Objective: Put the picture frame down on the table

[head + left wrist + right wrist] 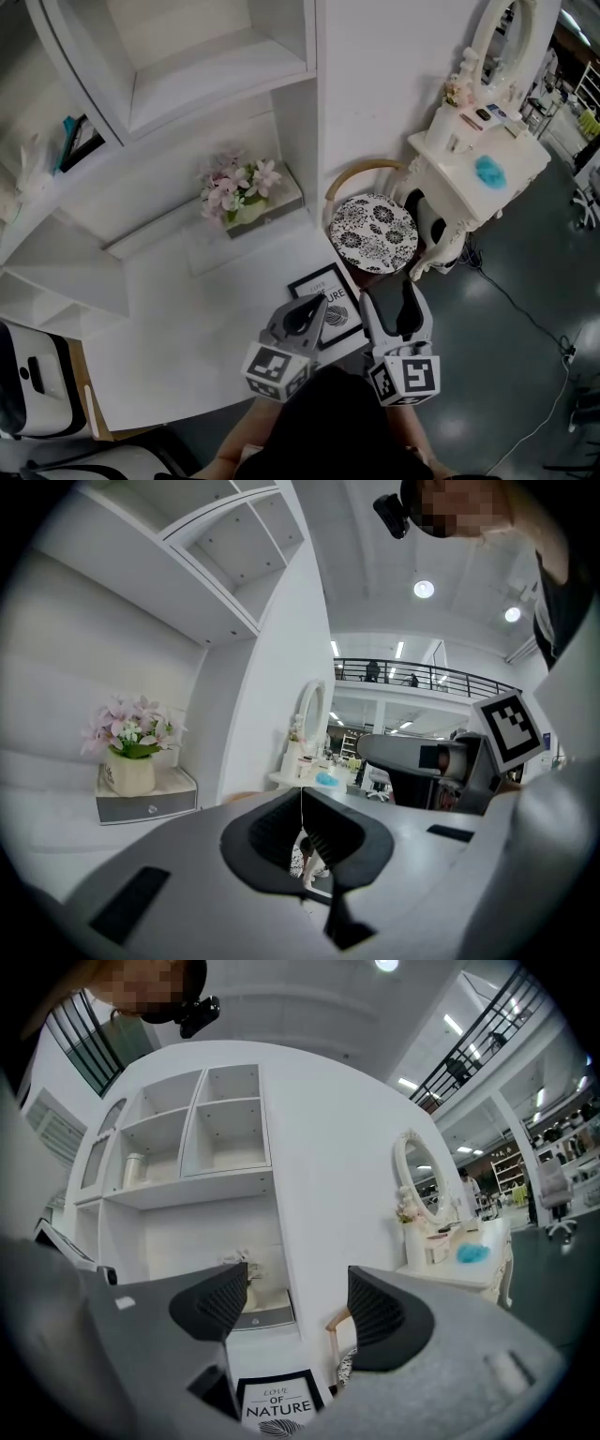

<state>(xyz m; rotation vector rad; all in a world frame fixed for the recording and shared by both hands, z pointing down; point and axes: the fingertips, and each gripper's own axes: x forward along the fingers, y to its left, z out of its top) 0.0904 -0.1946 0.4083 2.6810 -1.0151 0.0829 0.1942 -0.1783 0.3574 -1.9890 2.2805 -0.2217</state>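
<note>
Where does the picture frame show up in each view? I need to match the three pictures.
Head view: picture frame at lower centre, lying flat.
Left gripper view: not in it.
Right gripper view: bottom centre, at the picture's lower edge.
Shared landmark: the oval mirror, on the right in the head and right gripper views and near the centre in the left gripper view.

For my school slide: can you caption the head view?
Picture frame lies on the white table, with left tongs and right tongs nearby.
</note>
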